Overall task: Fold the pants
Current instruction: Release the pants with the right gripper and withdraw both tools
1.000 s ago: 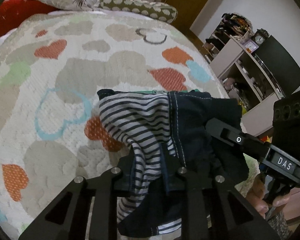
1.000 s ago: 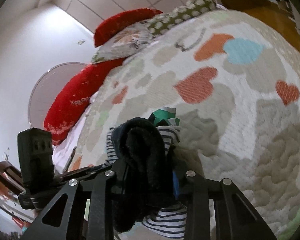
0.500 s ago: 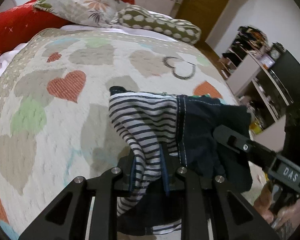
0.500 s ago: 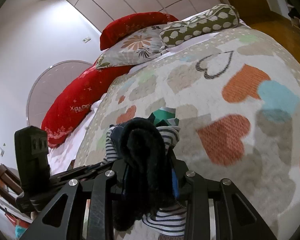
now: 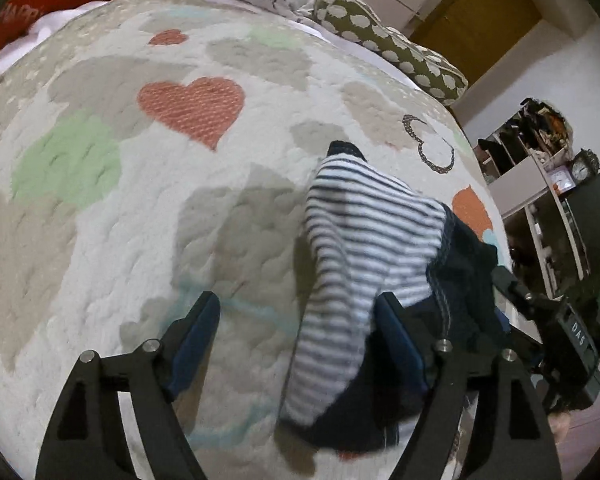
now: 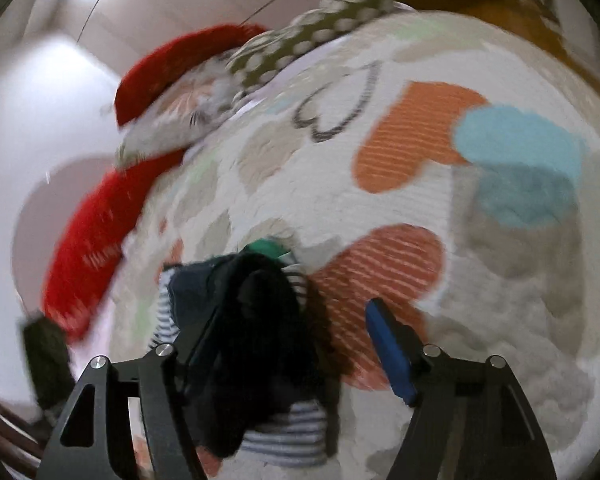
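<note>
The pants [image 5: 364,264] are a bunched bundle of navy cloth with a white and navy striped side, lying on the heart-patterned bedspread [image 5: 140,208]. My left gripper [image 5: 300,320] is open, its blue pads apart, and the striped cloth drapes over its right finger [image 5: 400,344]. In the right wrist view the same bundle [image 6: 256,320] hangs against the left finger of my right gripper [image 6: 292,344], which is open too. A green patch shows at the bundle's far edge. The right wrist view is motion-blurred.
Red, floral and dotted pillows [image 5: 388,44] lie along the head of the bed. A shelf unit with a clock [image 5: 548,184] and a dark screen stand to the right, past the bed's edge. A wooden door [image 5: 472,12] is behind.
Both grippers have opened and let go of the pants, which were clamped in each before. The bundle has dropped onto the bedspread, farther up the bed toward the pillows.
</note>
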Demonstrator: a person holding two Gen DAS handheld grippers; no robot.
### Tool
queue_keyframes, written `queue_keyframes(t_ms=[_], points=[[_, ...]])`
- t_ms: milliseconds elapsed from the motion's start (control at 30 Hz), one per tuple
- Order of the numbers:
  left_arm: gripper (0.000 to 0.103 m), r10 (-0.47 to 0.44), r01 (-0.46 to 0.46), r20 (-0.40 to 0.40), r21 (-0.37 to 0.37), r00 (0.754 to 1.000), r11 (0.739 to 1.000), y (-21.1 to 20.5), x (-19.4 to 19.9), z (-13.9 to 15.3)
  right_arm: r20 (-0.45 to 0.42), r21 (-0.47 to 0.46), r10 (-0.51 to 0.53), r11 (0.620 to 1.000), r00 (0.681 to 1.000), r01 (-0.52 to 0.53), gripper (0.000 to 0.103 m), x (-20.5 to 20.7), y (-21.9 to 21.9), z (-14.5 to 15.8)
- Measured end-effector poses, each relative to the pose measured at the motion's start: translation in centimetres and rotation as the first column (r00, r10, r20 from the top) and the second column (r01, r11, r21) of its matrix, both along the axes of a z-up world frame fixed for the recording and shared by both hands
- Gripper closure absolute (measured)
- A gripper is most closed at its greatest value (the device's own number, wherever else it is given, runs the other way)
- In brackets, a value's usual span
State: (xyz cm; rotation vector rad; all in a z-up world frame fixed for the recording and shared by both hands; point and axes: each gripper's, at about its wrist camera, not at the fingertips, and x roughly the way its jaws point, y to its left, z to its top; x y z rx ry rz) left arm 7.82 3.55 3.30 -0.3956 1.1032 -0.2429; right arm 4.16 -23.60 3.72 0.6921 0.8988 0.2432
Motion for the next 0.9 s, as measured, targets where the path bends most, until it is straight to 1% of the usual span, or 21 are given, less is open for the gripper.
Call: queue_keyframes(t_ms=[33,100,167,200,233,267,300,367,400,433,467,533,567,633,667,700,800,833,900], points=[[0.024,0.012,-0.012,0.000,0.013,1.000,1.000,0.3,-0.8,0.4,0.005,0.014,-0.024,1.000,1.000,0.024,0.028,-0.6,-0.7,0.3],[0.024,0.020,-0.021,0.020,0.041,1.000,0.999,0.5,-2.3,1.3,0.034,0.004,-0.063,0.998,0.997,0.063,0.028,-2.2,-1.6,1.3],[0.024,0.030,-0.038,0.086,0.104,0.996,0.994,0.5,-4.7,2.6,0.058,0.001,-0.066,0.998,0.996,0.066,0.028,-3.9,-1.8,2.0],[0.024,0.037,-0.055,0.131,0.138,0.991,0.989,0.3,-6.0,3.4,0.068,-0.013,-0.066,0.998,0.996,0.067,0.028,-5.2,-1.6,2.5],[0.023,0.044,-0.079,0.193,0.177,0.980,0.981,0.0,-7.9,4.4,0.078,-0.034,-0.062,0.997,0.995,0.065,0.028,-6.2,-1.1,2.8],[0.022,0.047,-0.094,0.230,0.198,0.972,0.976,-0.2,-8.9,5.0,0.086,-0.049,-0.057,0.997,0.995,0.061,0.028,-7.0,-0.8,3.0],[0.020,0.053,-0.118,0.275,0.227,0.960,0.967,-0.5,-10.3,5.7,0.097,-0.084,-0.046,0.995,0.994,0.054,0.028,-8.2,0.0,3.3],[0.018,0.070,-0.186,0.373,0.283,0.925,0.941,-1.0,-13.2,7.1,0.105,-0.144,-0.026,0.989,0.994,0.041,0.028,-10.1,1.3,3.5],[0.013,0.079,-0.220,0.419,0.301,0.905,0.928,-1.2,-14.6,7.8,0.109,-0.176,-0.013,0.984,0.994,0.032,0.028,-11.1,2.1,3.7],[0.004,0.084,-0.257,0.475,0.313,0.876,0.914,-1.4,-16.4,8.6,0.116,-0.207,-0.001,0.978,0.993,0.025,0.028,-12.1,2.8,3.8],[0.000,0.085,-0.273,0.504,0.312,0.859,0.910,-1.4,-17.3,9.1,0.124,-0.232,0.007,0.972,0.992,0.022,0.028,-13.0,3.3,3.9],[0.000,0.085,-0.294,0.571,0.284,0.816,0.913,-1.2,-19.6,10.4,0.142,-0.291,0.016,0.956,0.990,0.026,0.028,-14.9,4.3,4.2],[0.000,0.086,-0.296,0.597,0.264,0.798,0.918,-0.9,-20.4,11.1,0.148,-0.306,0.016,0.952,0.989,0.031,0.028,-15.7,4.6,4.3],[0.000,0.088,-0.287,0.630,0.221,0.772,0.932,-0.1,-21.7,12.0,0.151,-0.319,0.005,0.947,0.988,0.044,0.028,-17.1,4.8,4.5],[0.000,0.091,-0.282,0.625,0.214,0.775,0.935,-0.1,-21.6,12.3,0.151,-0.317,0.002,0.947,0.989,0.046,0.028,-17.6,4.8,4.5],[0.000,0.092,-0.271,0.603,0.212,0.792,0.939,0.0,-21.5,12.5,0.149,-0.315,-0.004,0.948,0.989,0.051,0.028,-18.1,4.8,4.6],[0.000,0.081,-0.206,0.493,0.205,0.866,0.957,0.2,-20.7,12.0,0.146,-0.348,-0.015,0.935,0.989,0.066,0.028,-18.9,5.0,4.8],[0.000,0.082,-0.204,0.474,0.211,0.876,0.956,0.0,-20.6,11.6,0.150,-0.362,-0.012,0.930,0.989,0.066,0.028,-19.2,5.2,4.9],[0.000,0.074,-0.205,0.446,0.254,0.892,0.945,-0.5,-20.5,10.6,0.152,-0.408,-0.001,0.911,0.988,0.063,0.028,-19.6,5.8,4.9]])
